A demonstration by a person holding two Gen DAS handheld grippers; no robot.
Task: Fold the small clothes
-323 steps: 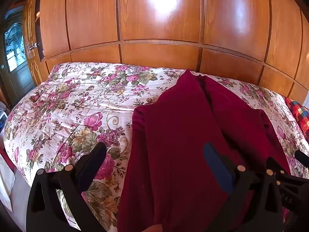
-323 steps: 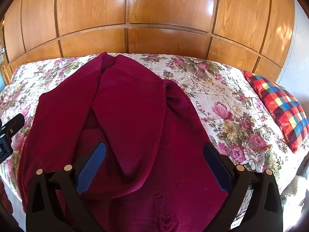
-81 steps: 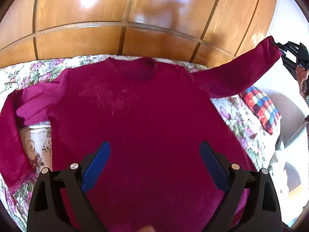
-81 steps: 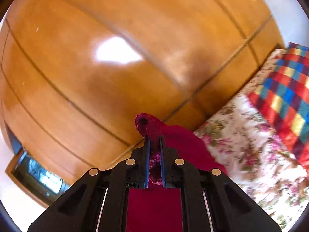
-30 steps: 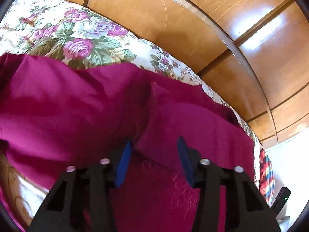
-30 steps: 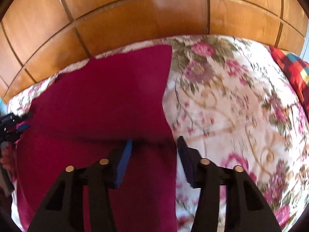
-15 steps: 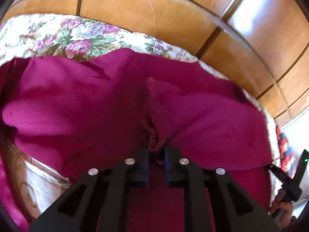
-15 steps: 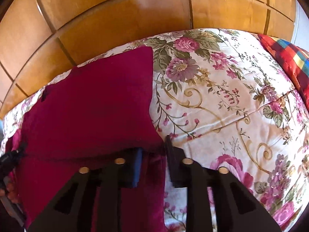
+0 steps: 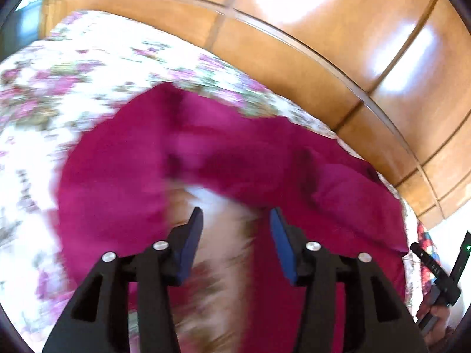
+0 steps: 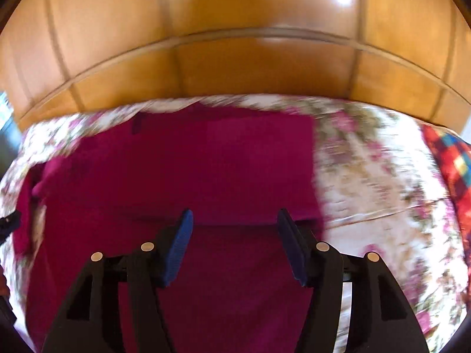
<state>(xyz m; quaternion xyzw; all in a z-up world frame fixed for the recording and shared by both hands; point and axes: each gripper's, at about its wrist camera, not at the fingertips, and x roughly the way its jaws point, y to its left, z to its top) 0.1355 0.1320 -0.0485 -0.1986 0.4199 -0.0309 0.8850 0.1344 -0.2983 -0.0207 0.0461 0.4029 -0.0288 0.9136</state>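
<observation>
A dark red long-sleeved sweater (image 10: 182,164) lies spread on the floral bedspread (image 10: 368,176), its right sleeve folded flat across the chest. In the blurred left wrist view the sweater (image 9: 265,158) has its left sleeve (image 9: 112,176) bent downward, with a patch of bedspread showing beneath. My left gripper (image 9: 237,220) is open above that patch, holding nothing. My right gripper (image 10: 235,223) is open just above the folded sleeve's lower edge, empty. The right gripper also shows at the left wrist view's far right edge (image 9: 438,267).
A glossy wooden headboard wall (image 10: 235,44) rises behind the bed. A red checked pillow (image 10: 450,158) lies at the bed's right side. Floral bedspread (image 9: 59,88) stretches left of the sweater. A hand (image 9: 432,320) holds the right tool.
Both grippers were shut on sweater fabric half a second ago and are now open. Both have pulled back and the views have swung, blurring the frames.
</observation>
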